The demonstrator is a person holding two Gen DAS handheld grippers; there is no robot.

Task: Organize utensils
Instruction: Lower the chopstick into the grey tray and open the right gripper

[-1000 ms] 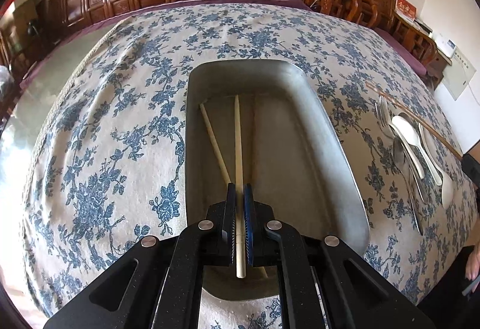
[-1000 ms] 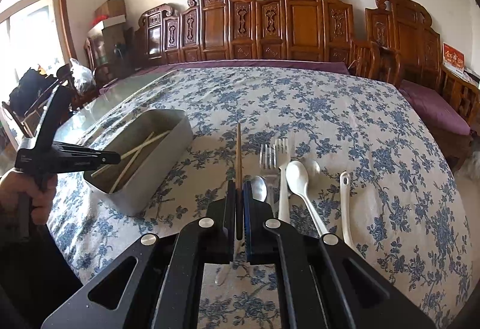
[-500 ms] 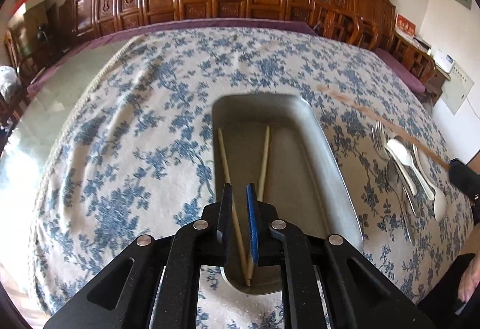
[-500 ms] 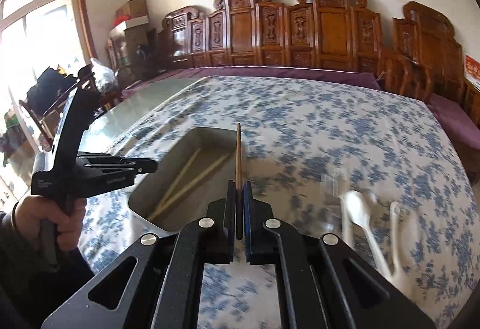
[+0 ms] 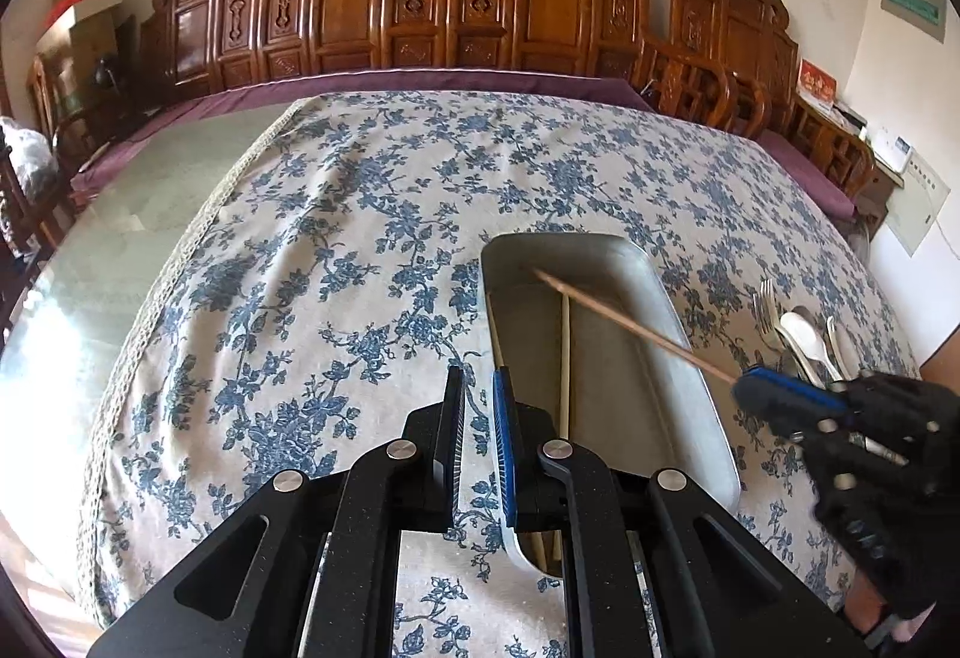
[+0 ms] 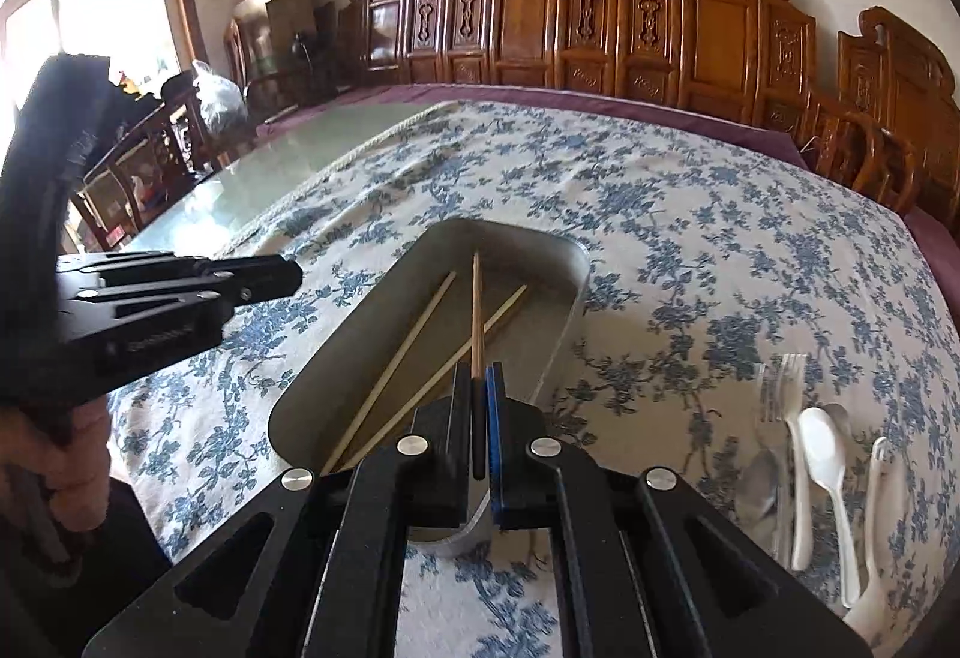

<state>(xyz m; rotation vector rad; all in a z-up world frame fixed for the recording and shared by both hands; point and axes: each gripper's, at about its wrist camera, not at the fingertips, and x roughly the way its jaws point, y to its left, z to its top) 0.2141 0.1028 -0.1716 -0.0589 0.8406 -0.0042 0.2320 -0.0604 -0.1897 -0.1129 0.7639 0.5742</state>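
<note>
Chopstick, thin brown wood, pinched in right tongs above the rounded metal tray; left tongs narrow, empty.

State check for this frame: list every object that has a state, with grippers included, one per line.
Left gripper: jaws slightly apart, nothing between them, beside the tray.
Right gripper: shut on brown chopstick, held over the tray.
Metal tray: lidless, holds two pale chopsticks lying crossed.
Forks: lying on the tablecloth, outside the tray.
White spoons: lying beside the forks, outside the tray.
</note>
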